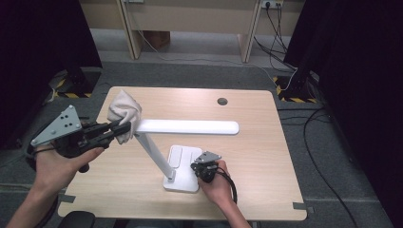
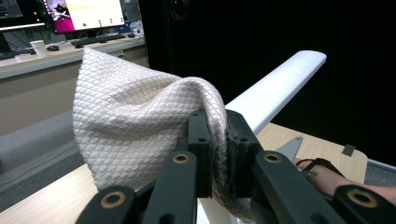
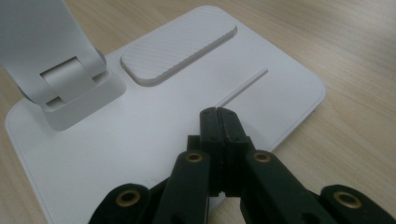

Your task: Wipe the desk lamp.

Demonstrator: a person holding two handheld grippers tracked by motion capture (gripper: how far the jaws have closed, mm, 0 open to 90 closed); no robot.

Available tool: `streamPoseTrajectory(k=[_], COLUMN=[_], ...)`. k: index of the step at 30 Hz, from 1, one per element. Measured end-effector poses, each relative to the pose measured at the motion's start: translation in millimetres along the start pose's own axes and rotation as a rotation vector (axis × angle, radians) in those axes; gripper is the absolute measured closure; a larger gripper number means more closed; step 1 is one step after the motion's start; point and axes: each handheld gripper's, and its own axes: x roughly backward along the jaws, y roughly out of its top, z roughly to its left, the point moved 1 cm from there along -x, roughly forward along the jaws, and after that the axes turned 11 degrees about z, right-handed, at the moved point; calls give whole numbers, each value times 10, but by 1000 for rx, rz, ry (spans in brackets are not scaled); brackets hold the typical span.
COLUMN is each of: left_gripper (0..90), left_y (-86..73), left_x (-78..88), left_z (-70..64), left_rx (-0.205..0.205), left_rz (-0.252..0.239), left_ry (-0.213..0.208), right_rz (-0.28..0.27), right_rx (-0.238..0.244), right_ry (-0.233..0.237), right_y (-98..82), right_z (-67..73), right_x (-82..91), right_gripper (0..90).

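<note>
At the lamp bar's [image 1: 190, 127] near end, the left gripper [image 1: 124, 128] pinches a quilted cream cloth [image 1: 124, 111]; the right gripper [image 1: 196, 167], jaws together, presses the smooth white base [image 1: 183, 164], table edges well apart

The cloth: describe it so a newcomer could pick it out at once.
On the wooden table stands a white desk lamp. At the near-left end of its horizontal light bar, the left gripper pinches a bunched cream cloth, the only soft, quilted thing there.

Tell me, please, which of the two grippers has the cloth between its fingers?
The left gripper: its fingers are clamped on the cream quilted cloth beside the lamp's white light bar. The right gripper is shut on nothing, its tips at the lamp base.
</note>
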Motion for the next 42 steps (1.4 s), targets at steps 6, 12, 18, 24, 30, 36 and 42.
streamPoseTrajectory(k=[6, 12, 18, 24, 30, 36, 42], left_gripper=[825, 825, 825, 825, 825, 824, 824], left_y=[32, 62, 92, 115, 130, 128, 131], left_x=[-55, -113, -159, -207, -241, -248, -256], left_z=[-15, -60, -95, -125, -149, -155, -169], left_rx=[-15, -14, -18, -17, -18, -16, -14], left_rz=[-6, 3, 7, 8, 7, 2, 2], left_ry=[2, -10, -16, -31, -39, -40, -45], right_rz=[-2, -2, -4, -6, -9, -12, -13], right_rx=[7, 2, -1, -1, 2, 4, 4], right_ry=[0, 0, 1, 1, 1, 0, 0], right_y=[2, -1, -5, -8, -9, -10, -11], right_z=[-4, 1, 1, -1, -5, -5, -4], right_x=[-2, -1, -1, -1, -3, -4, -4], right_gripper=[900, 900, 900, 900, 900, 900, 900])
